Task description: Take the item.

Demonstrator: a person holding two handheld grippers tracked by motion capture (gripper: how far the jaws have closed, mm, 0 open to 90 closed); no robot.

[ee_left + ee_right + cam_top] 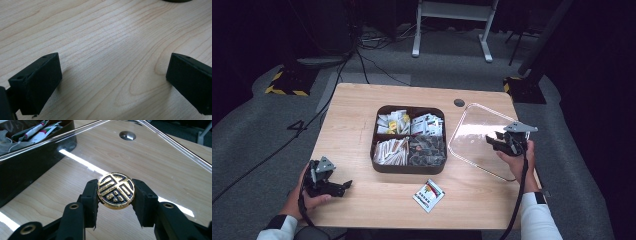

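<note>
The right claw [116,192] is pinching the round gold-and-black knob [116,190] of the clear, square plastic lid [479,137], one jaw on each side of the knob. In the high view the lid hangs tilted over the right part of the light wooden counter [362,130], near its right edge, just beside the dark square tray [409,167].

The lid looks thin, stiff and light, I judge, but wide, so it may swing around the knob if the hand turns fast. The knob seems hard and smooth metal, perhaps a little slippery; the best hold is across its edge, as now. The plastic can scratch or crack if it knocks the tray rim.

The tray stands in the middle of the counter and has four compartments. The two far ones hold small white and yellow sachets, the near left one holds long pale packets, and the near right one holds dark grey packets. One loose white sachet [428,195] lies near the near edge of the counter.

The left claw [112,85] is spread wide with nothing between the jaws, low over the bare wood by the near left corner.
</note>
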